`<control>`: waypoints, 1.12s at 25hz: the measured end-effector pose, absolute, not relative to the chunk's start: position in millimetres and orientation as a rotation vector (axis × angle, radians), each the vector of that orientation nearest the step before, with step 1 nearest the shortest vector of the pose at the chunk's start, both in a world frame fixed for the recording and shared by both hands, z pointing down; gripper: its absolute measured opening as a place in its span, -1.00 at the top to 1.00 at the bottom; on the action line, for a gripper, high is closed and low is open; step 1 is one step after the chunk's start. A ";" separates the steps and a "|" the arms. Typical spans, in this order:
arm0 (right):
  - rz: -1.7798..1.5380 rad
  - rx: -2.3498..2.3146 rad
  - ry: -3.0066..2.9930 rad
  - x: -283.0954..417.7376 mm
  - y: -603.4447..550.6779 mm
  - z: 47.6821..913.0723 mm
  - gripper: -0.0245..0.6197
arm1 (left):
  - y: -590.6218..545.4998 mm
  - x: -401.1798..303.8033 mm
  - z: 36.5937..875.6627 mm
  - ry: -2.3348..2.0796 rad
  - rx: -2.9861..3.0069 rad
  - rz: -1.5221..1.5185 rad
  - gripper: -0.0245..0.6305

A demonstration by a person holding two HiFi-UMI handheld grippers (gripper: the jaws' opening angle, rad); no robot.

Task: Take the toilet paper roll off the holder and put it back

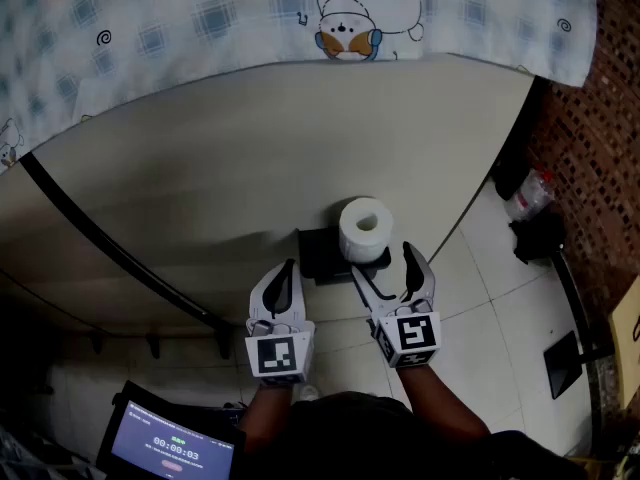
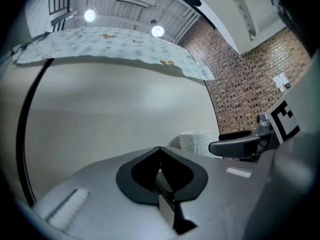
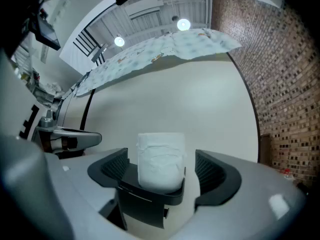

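A white toilet paper roll [image 1: 364, 228] stands upright on a black holder [image 1: 318, 256] fixed to the pale wall. My right gripper [image 1: 384, 266] is level just in front of it and open. In the right gripper view the roll [image 3: 160, 158] shows in the gap between the two jaws, with space on both sides and no pad touching it, above the holder [image 3: 148, 200]. My left gripper [image 1: 285, 276] is beside it on the left, shut on nothing. In the left gripper view its jaws [image 2: 160, 156] meet, and the roll [image 2: 196, 141] lies off to the right.
A patterned cloth [image 1: 300, 18] hangs over the top of the wall. A black bar [image 1: 110, 248] runs slantwise down the wall at left. A brick wall [image 1: 600, 118] and dark items on the tiled floor [image 1: 540, 236] are at right. A lit screen [image 1: 170, 450] sits low left.
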State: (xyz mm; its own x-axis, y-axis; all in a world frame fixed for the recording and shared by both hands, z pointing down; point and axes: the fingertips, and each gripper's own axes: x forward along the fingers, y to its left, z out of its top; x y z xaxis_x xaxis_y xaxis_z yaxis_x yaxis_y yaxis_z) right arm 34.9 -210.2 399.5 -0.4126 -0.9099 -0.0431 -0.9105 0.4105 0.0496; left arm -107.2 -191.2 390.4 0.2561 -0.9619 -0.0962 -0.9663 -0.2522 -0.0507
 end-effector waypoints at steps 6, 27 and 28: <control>0.047 -1.706 2.637 28.6 -237.4 404.4 -0.48 | -203.3 -114.4 386.9 1.850 -2.405 0.080 0.87; 0.006 -1.757 2.697 12.9 -272.6 405.9 -0.47 | -220.4 -135.2 389.1 1.865 -2.405 0.077 0.87; 0.005 -1.751 2.703 12.6 -272.2 406.0 -0.46 | -220.0 -135.1 389.4 1.866 -2.406 0.077 0.87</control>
